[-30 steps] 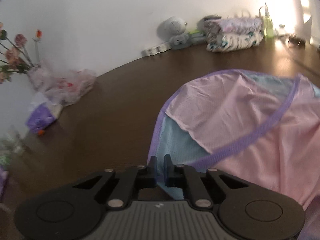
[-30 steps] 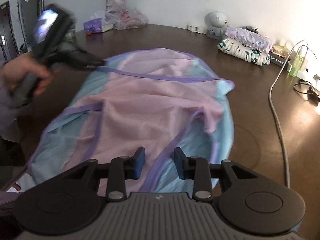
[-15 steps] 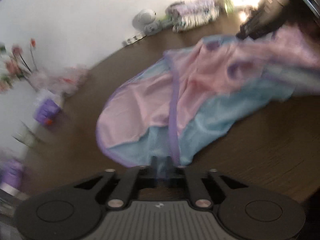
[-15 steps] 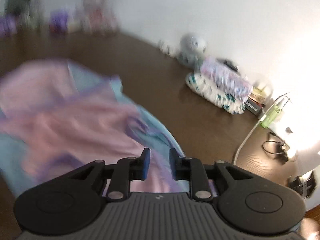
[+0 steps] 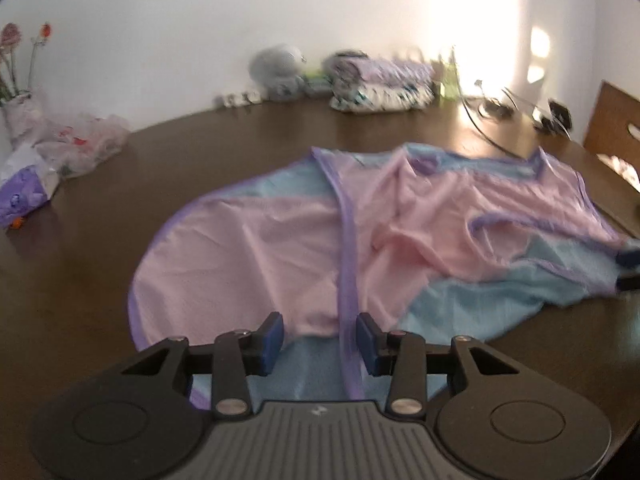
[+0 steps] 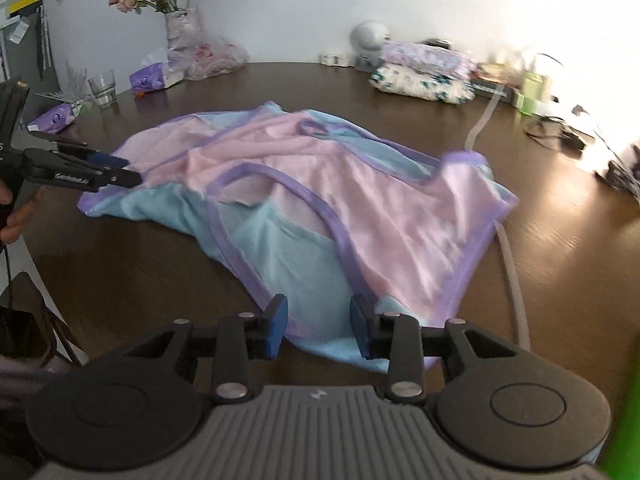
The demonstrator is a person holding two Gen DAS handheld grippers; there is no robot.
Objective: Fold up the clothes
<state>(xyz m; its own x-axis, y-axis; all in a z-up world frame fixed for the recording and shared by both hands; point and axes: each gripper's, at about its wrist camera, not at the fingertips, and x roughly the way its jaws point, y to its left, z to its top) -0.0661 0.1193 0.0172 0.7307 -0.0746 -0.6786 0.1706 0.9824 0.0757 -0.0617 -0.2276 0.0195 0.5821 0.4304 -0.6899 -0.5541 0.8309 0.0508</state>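
A pink and light-blue garment [image 5: 304,240] with purple trim lies rumpled and spread on the dark wooden table [image 5: 100,240]. My left gripper [image 5: 320,338] sits low over its near hem. The jaws are opening, a purple trim strip runs between them, and the pads do not press it. In the right wrist view the same garment [image 6: 360,200] stretches away from my right gripper [image 6: 319,328]. Its jaws are opening a little over the blue hem, without pinching it. My left gripper [image 6: 128,174] shows at the garment's far left edge, held by a hand [image 6: 16,216].
Folded patterned clothes [image 6: 424,76] are stacked at the back by the wall, beside a white round gadget [image 6: 370,36]. A white cable [image 6: 512,264] runs under the garment's right side. A glass [image 6: 102,88], tissue packs [image 6: 150,78] and a flower vase [image 6: 180,28] stand back left.
My left gripper has opened and let go of the hem it pinched. The garment was swung and dragged across the table and now lies flatter. The right gripper's view has swung back over the near hem.
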